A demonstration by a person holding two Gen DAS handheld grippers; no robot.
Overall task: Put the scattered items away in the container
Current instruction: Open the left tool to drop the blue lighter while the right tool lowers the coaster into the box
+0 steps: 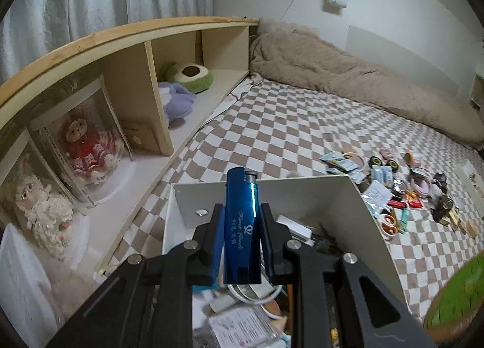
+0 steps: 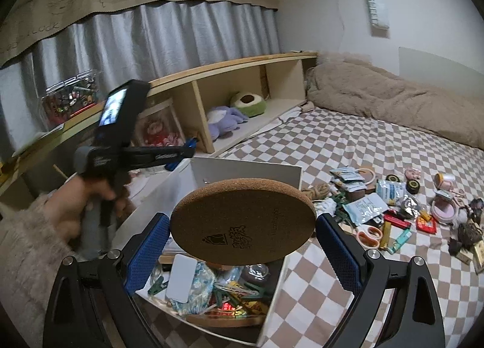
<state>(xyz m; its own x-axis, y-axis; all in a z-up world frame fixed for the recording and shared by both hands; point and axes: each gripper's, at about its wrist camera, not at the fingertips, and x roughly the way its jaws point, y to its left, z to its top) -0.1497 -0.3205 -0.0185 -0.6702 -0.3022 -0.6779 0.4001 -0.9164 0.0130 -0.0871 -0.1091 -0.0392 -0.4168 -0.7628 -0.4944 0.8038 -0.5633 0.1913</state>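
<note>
— Lighter first: our left gripper clamps the blue one upright above the white box, seen only from the left wrist.

— From the right wrist we see our right gripper pinching a round cork coaster flat over that box, already holding clutter.

— Both views show the scattered pile beside it on the checkered bedspread.

We see our left gripper clamped on a blue lighter at frame centre, held upright above the white box. The box already holds clutter. At right of frame, scattered items lie on the checkered bedspread.
</note>
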